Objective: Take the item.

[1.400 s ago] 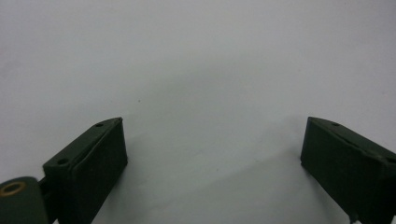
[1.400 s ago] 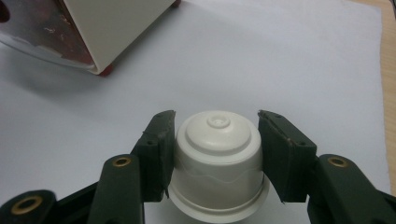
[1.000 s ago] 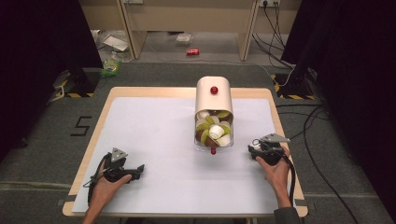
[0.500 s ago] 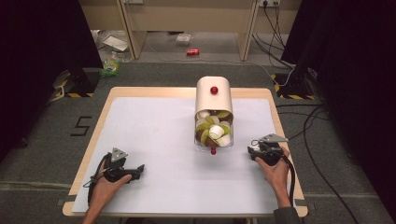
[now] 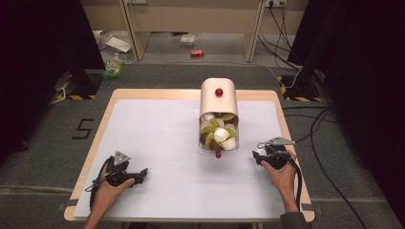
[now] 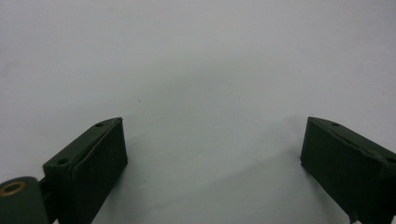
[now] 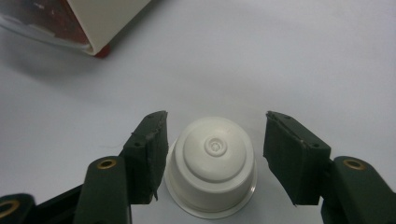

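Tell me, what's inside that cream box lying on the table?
The cream box lies on its side with its open end toward the person, showing a pile of white, green and brown capsules. Whatever sits deeper inside is hidden by the wall.

Smooth white plastic capsule point(image 7: 212, 168), matt white tabletop point(image 5: 157, 138), wooden edge

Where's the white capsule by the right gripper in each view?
High view: white capsule at the right side of the table, at the tips of the right gripper.
Right gripper view: capsule bottom centre, upside down on the white sheet, between the jaws; they have just been opening, and a gap shows at the right jaw.
Left gripper view: bare white sheet between open jaws.
Shared landmark: the cream capsule container, upper left in the right gripper view.
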